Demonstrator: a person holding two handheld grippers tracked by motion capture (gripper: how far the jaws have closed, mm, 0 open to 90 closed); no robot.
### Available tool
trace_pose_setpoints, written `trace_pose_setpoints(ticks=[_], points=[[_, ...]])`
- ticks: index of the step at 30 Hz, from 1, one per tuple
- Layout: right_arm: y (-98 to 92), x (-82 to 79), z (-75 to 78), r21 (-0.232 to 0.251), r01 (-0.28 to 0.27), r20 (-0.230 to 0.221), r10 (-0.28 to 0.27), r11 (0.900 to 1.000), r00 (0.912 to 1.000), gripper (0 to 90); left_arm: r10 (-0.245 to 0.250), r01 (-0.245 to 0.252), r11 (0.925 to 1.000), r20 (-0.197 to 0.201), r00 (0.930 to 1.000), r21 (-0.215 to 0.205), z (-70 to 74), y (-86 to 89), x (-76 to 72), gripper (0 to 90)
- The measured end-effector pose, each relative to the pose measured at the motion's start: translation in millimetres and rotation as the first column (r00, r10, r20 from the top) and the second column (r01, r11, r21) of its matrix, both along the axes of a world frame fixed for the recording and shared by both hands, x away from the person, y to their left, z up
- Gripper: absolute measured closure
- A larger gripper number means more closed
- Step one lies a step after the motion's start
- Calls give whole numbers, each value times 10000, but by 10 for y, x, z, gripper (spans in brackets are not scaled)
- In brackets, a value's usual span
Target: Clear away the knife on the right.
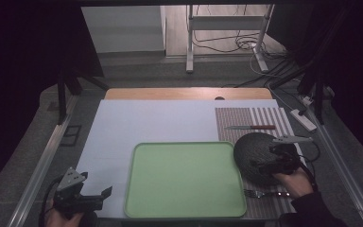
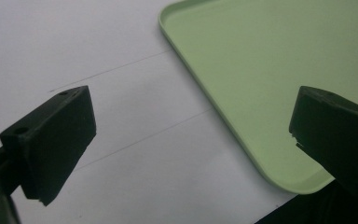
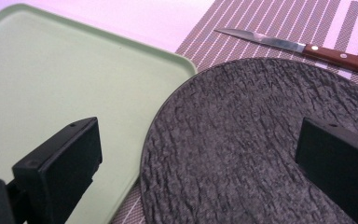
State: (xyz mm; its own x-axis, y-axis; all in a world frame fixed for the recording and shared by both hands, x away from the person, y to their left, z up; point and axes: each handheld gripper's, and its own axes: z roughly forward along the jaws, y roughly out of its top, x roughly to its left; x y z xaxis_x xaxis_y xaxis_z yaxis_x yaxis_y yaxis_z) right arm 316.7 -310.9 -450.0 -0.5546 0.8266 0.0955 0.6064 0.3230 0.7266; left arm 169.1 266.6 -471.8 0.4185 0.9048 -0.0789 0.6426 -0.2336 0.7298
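The green tray (image 1: 184, 179) lay on the white sheet (image 1: 146, 123) with nothing in it. Just right of it, a dark textured plate (image 1: 255, 151) sat on the striped mat (image 1: 260, 118), also bare. A knife (image 1: 250, 127) lay on the mat beyond the plate, and a fork (image 1: 260, 193) lay near the front edge. The right gripper (image 1: 276, 158) hovered over the plate, jaws apart. The left gripper (image 1: 97, 196) hung left of the tray, jaws apart, holding nothing. No writing could be read.
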Motion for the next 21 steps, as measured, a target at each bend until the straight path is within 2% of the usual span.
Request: trace_pose_setpoints(ticks=[14, 21], points=[[4, 195, -21, -178, 187, -240, -192, 9997, 9995, 6, 11, -11, 10000, -18, 10000, -5, -2, -4, 3, 12], [-2, 325, -58, -596, 339, -310, -358, 9976, 9989, 7, 25, -25, 10000, -42, 10000, -13, -3, -3, 6, 13]])
